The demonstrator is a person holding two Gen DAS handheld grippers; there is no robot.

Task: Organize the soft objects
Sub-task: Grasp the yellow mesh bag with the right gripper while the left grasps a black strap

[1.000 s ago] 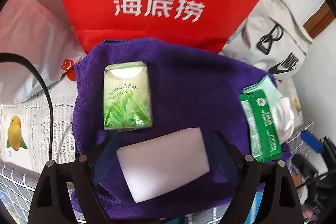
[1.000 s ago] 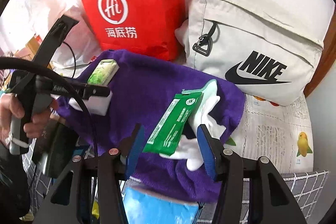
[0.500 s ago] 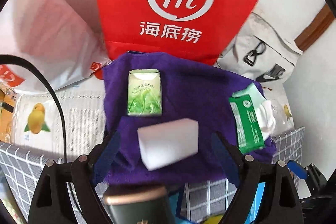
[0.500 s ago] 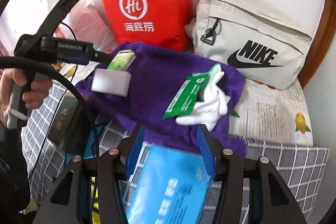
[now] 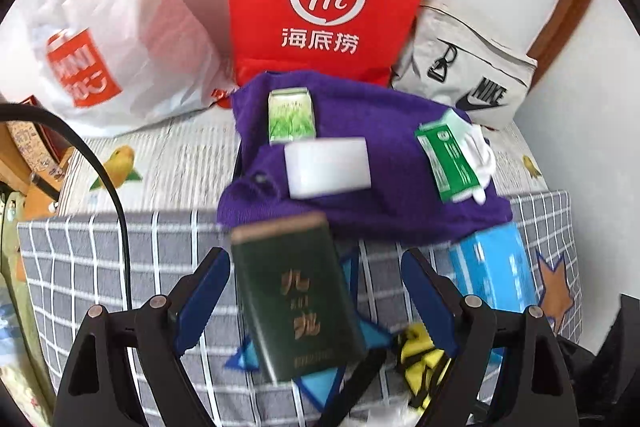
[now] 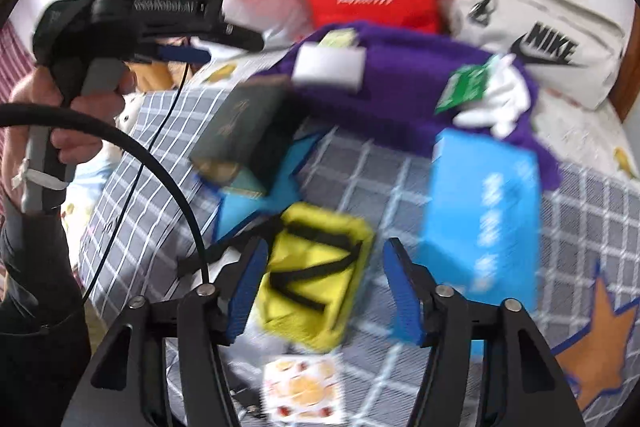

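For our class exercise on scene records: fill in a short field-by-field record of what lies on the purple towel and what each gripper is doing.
towel: purple towel, on the bed
on towel: white sponge block, green tissue pack, green packet on white gloves
left gripper: jaws open, nothing held
right gripper: jaws just opening, empty, above yellow pouch

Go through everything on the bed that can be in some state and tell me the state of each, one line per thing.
left gripper: open, holding nothing
right gripper: open, jaws just widened, empty
purple towel: spread out, rumpled
white sponge: lying flat on the towel
green tissue pack: flat on the towel
green packet: resting on the white glove
dark green box: lying flat
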